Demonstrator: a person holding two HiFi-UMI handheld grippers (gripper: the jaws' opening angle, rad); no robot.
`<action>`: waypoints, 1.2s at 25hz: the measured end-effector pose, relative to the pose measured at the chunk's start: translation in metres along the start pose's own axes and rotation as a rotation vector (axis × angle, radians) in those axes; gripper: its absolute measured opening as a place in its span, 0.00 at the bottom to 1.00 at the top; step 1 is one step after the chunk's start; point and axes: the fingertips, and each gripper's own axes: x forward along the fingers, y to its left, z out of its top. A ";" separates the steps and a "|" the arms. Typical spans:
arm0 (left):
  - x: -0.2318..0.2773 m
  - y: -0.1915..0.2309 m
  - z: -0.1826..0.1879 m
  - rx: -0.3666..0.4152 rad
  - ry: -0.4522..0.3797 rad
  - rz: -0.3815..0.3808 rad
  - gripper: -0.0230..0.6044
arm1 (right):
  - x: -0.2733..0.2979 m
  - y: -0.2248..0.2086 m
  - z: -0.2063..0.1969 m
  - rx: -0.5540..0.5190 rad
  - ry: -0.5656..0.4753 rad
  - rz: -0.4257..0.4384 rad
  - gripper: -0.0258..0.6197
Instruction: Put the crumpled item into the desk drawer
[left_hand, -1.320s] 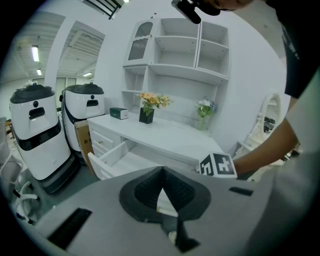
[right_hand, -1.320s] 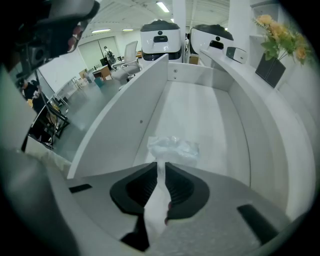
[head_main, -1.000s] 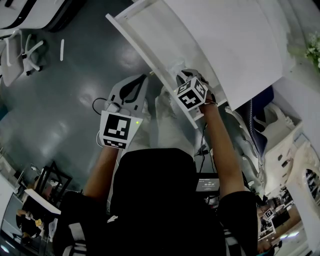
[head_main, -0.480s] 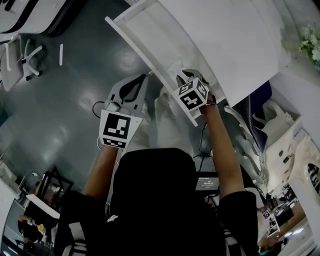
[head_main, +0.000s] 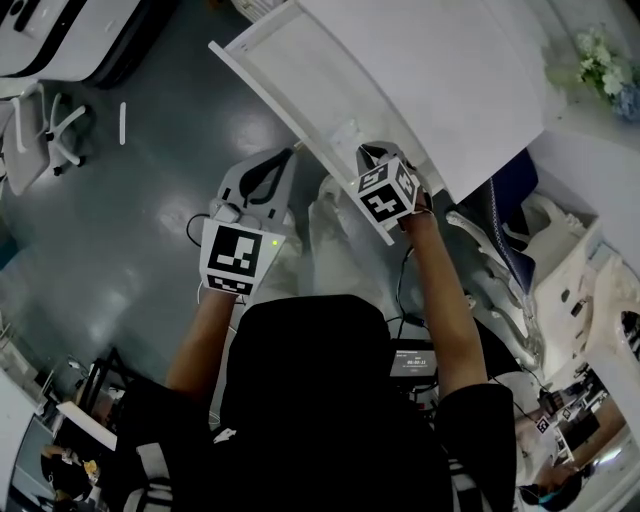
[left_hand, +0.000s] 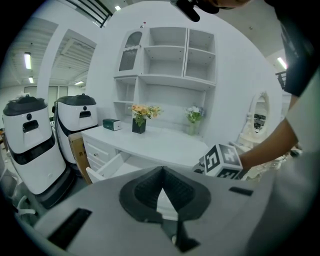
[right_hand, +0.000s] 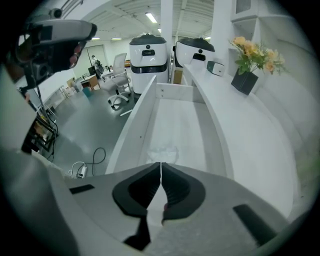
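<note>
The white desk drawer (head_main: 290, 125) stands pulled out. The crumpled white item (right_hand: 161, 151) lies on the drawer's floor near its front end, free of both grippers; in the head view it is a pale patch (head_main: 345, 135). My right gripper (right_hand: 160, 165) hangs just above it, pointing steeply down. Its jaws have just been closing and now meet with nothing between them. In the head view the right gripper (head_main: 368, 160) sits over the drawer's near end, under its marker cube. My left gripper (head_main: 287, 157) hovers outside the drawer front, tips together and empty (left_hand: 162, 168).
The desk top (right_hand: 250, 145) carries a dark vase of flowers (right_hand: 245, 80) and a small box (right_hand: 216, 67). Two white robots (right_hand: 147, 55) stand past the drawer. A cable (right_hand: 85, 162) lies on the grey floor, with an office chair (head_main: 40, 120) further off.
Both grippers have come up slightly toward the camera. The right one stays over the drawer's near end and the left stays beside the drawer front.
</note>
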 end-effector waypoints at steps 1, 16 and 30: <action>-0.002 -0.002 0.002 0.004 -0.005 -0.001 0.05 | -0.005 -0.001 0.001 0.006 -0.007 -0.009 0.04; -0.038 -0.025 0.023 0.063 -0.063 -0.029 0.05 | -0.079 0.002 0.018 0.129 -0.151 -0.115 0.04; -0.084 -0.043 0.054 0.089 -0.159 -0.025 0.05 | -0.167 0.022 0.049 0.216 -0.360 -0.214 0.04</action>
